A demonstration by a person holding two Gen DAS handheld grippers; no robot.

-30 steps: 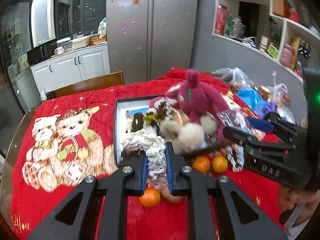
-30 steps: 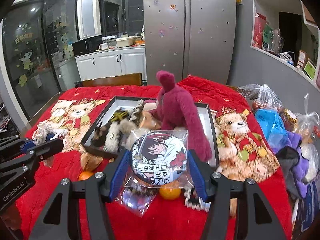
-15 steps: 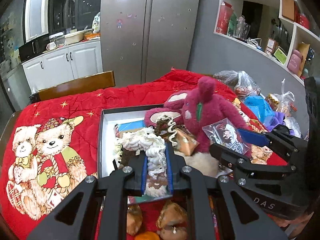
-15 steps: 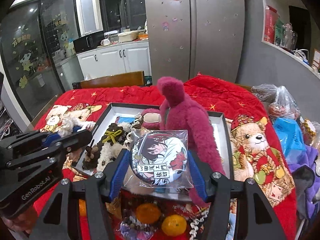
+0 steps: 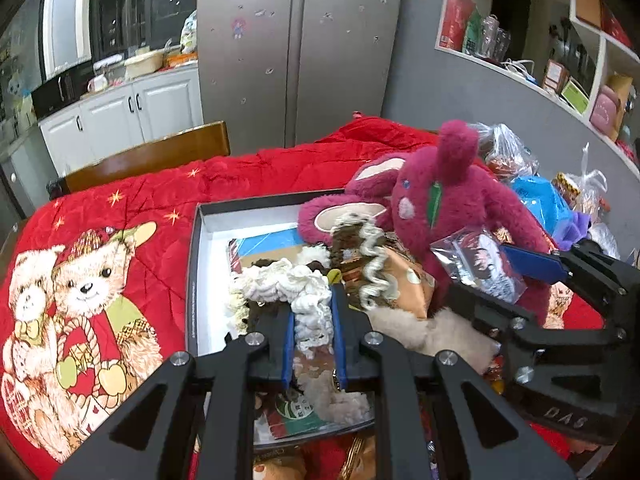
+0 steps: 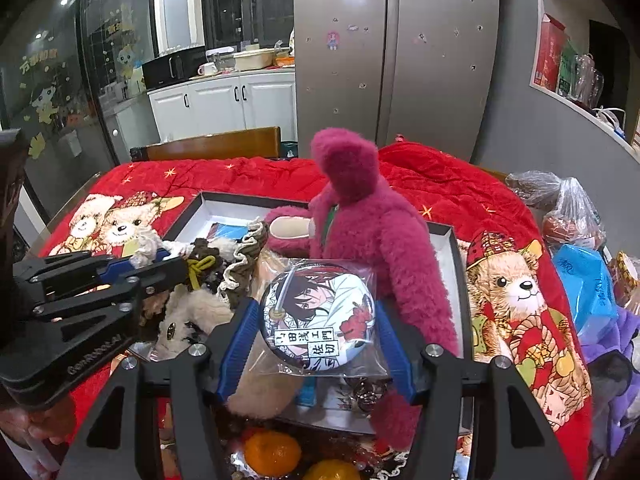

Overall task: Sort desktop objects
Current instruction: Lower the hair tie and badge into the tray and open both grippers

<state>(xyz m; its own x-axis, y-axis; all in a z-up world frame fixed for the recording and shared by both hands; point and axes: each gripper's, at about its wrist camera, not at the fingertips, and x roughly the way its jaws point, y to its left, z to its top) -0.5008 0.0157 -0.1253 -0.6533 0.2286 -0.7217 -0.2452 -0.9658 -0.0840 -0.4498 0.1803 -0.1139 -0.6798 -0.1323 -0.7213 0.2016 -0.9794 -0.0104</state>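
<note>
My left gripper is shut on a cream crocheted yarn piece and holds it over the black-rimmed box. It shows at the left of the right wrist view. My right gripper is shut on a round anime badge in a clear bag, above the box's near part. In the left wrist view this gripper sits at the right with the bag. A magenta plush toy lies in the box, also seen in the right wrist view.
The box holds several plush and yarn items. Oranges lie on the red bear-print quilt before the box. Plastic bags and a blue bag pile at the right. A wooden chair back stands behind the table.
Both grippers have moved forward over the box with their loads still held. The oranges have dropped toward the bottom of the views.
</note>
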